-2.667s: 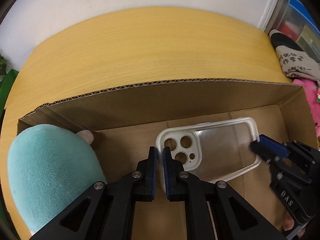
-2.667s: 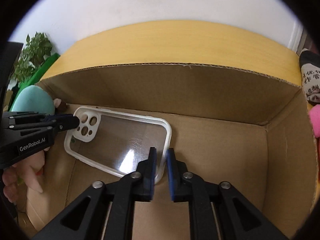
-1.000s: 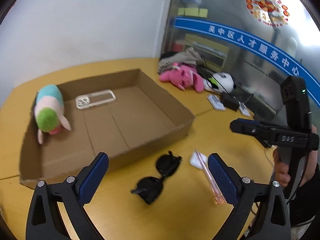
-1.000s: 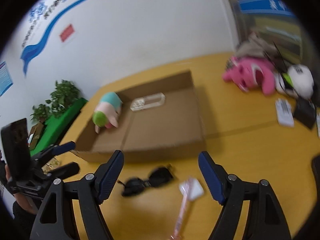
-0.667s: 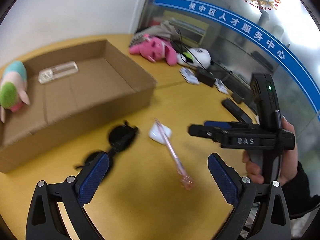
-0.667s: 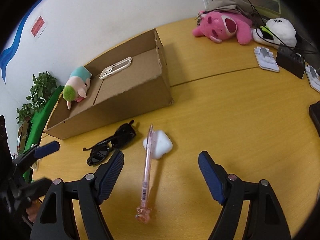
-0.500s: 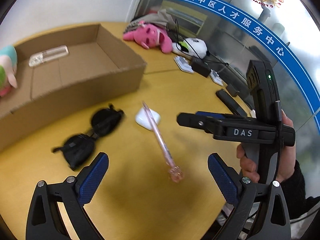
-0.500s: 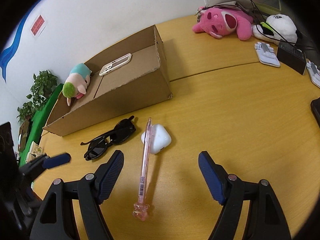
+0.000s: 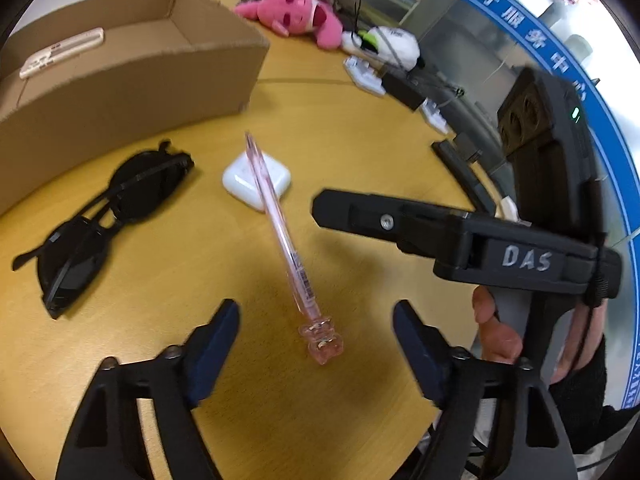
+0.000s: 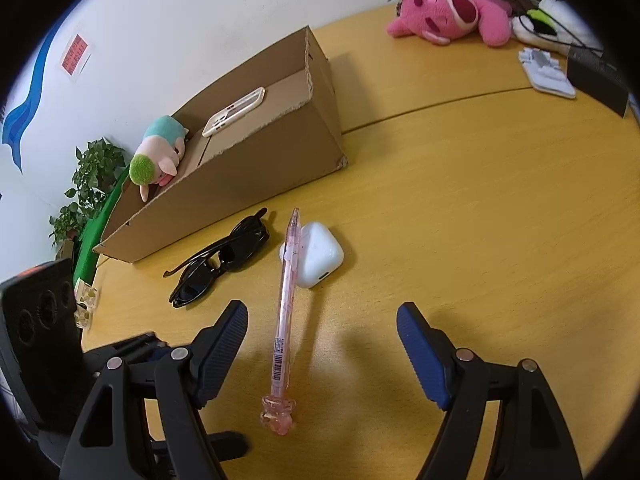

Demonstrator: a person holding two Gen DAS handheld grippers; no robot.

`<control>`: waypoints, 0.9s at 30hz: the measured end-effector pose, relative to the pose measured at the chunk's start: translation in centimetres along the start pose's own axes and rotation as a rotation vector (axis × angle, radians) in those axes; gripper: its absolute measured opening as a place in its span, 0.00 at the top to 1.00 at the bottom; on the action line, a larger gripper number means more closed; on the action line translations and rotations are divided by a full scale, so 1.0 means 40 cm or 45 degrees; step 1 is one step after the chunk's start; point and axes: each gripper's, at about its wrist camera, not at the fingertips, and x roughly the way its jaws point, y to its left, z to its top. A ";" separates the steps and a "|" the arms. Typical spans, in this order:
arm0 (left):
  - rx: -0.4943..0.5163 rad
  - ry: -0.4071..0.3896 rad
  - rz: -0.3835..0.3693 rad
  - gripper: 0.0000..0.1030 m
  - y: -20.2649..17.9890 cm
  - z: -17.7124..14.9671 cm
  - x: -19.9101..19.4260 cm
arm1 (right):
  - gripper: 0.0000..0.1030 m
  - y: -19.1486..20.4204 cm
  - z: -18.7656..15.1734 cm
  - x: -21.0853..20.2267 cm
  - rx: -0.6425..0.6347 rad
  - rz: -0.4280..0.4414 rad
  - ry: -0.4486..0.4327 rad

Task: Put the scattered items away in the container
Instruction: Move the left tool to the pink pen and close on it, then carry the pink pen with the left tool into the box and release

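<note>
- Left hand-held gripper [image 9: 316, 326]: jaws closing, pads apart, the pen's [image 9: 280, 232] bear-shaped end between them; no pad contact visible.
- Right hand-held gripper [image 10: 322, 330]: jaws wide, nothing gripped; the pen's near half lies between its fingers in the right wrist view.
- Pen: pink, transparent, flat on the counter [image 10: 460, 200], far end resting over the white earbud case [image 10: 318, 256].
- Sunglasses [image 10: 220, 260]: black, folded, just left of the case, near the box's front wall.
- Box [image 10: 256, 168]: cardboard, open top, far left on the counter. Inside: phone case [image 10: 234, 112] on the floor, green-and-pink plush [image 10: 158, 156] at the left end.
- Far right of the counter: pink plush [image 10: 448, 14], white plush [image 9: 394, 46] with cables, small white and black devices.
- A person's hand [image 9: 520, 328] holds the right hand-held gripper's black handle, seen in the left wrist view; dark sleeve at the wrist.
- Potted plant [image 10: 86, 184] past the counter's left edge, by the white wall.
</note>
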 end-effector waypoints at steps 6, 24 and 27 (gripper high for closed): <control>0.087 0.053 0.079 0.60 -0.019 -0.012 0.031 | 0.25 0.021 0.013 0.030 -0.031 0.014 0.027; 0.171 0.006 0.059 0.79 -0.017 -0.041 -0.039 | 0.86 0.056 0.023 0.076 -0.088 0.005 0.093; 0.172 -0.033 0.051 0.79 -0.023 -0.034 -0.068 | 0.87 0.081 0.034 0.044 -0.113 0.023 0.053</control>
